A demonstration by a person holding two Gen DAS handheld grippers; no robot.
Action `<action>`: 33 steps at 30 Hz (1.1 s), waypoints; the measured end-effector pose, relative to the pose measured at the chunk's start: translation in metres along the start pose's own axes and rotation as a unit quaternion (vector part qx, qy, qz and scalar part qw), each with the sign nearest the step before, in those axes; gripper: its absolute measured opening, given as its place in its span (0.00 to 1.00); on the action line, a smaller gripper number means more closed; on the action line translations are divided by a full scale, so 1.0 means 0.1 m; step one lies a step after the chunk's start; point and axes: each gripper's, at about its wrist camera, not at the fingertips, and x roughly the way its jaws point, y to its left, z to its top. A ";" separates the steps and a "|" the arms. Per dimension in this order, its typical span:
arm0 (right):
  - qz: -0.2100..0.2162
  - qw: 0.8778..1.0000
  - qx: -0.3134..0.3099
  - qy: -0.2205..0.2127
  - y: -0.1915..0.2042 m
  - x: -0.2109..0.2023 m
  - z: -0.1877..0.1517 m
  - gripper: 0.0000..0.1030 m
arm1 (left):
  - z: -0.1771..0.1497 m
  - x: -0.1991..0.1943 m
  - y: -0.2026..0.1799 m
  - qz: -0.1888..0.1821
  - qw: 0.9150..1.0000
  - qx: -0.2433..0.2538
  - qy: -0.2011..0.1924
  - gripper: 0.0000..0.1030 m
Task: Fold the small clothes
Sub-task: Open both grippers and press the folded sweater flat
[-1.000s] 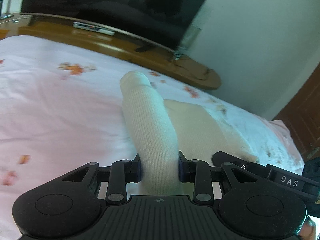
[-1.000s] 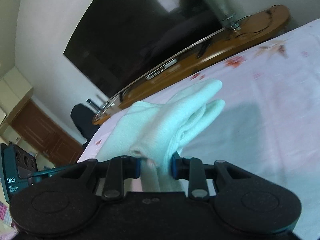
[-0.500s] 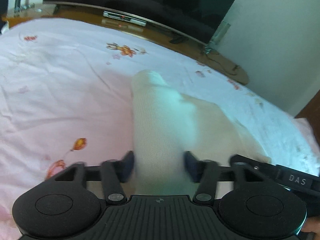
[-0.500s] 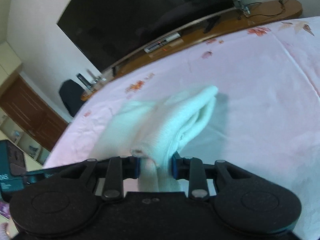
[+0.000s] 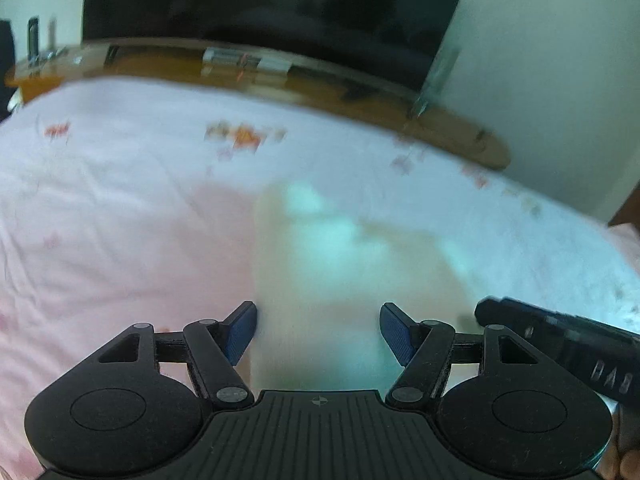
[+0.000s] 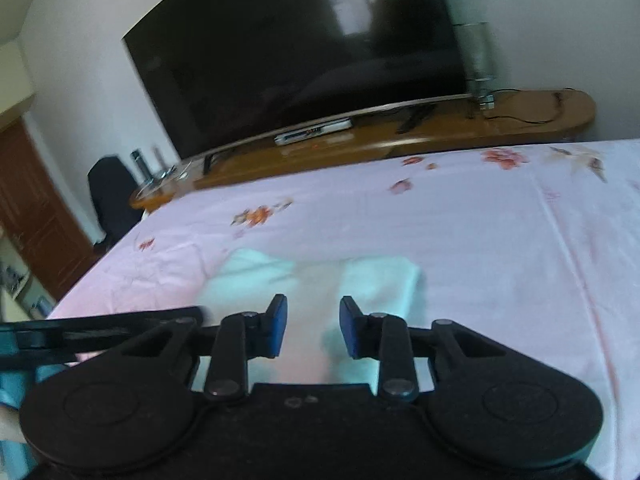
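Note:
A small white knit garment [image 5: 320, 280] lies folded on the pink floral bedsheet [image 5: 120, 220]. In the left wrist view it is blurred and sits between and ahead of the spread fingers. My left gripper [image 5: 318, 332] is open and holds nothing. In the right wrist view the garment [image 6: 376, 284] lies flat on the sheet [image 6: 500, 240] just ahead of my right gripper [image 6: 313, 326], which is open and empty. The right gripper's body [image 5: 560, 344] shows at the right of the left wrist view.
A long wooden TV cabinet [image 6: 400, 140] with a large dark television [image 6: 296, 48] stands beyond the bed's far edge. A set-top box [image 6: 314, 131] lies on the cabinet. A dark chair [image 6: 110, 196] and a wooden door [image 6: 28, 208] are at the left.
Both grippers have opened and let go of the garment. It has dropped from hanging in the jaws to lying flat on the sheet, and both grippers have drawn back a little.

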 end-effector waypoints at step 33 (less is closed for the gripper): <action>-0.076 0.996 0.044 0.021 0.38 -1.15 -0.87 0.35 | -0.79 -1.21 -0.19 0.006 0.997 0.066 0.026 0.75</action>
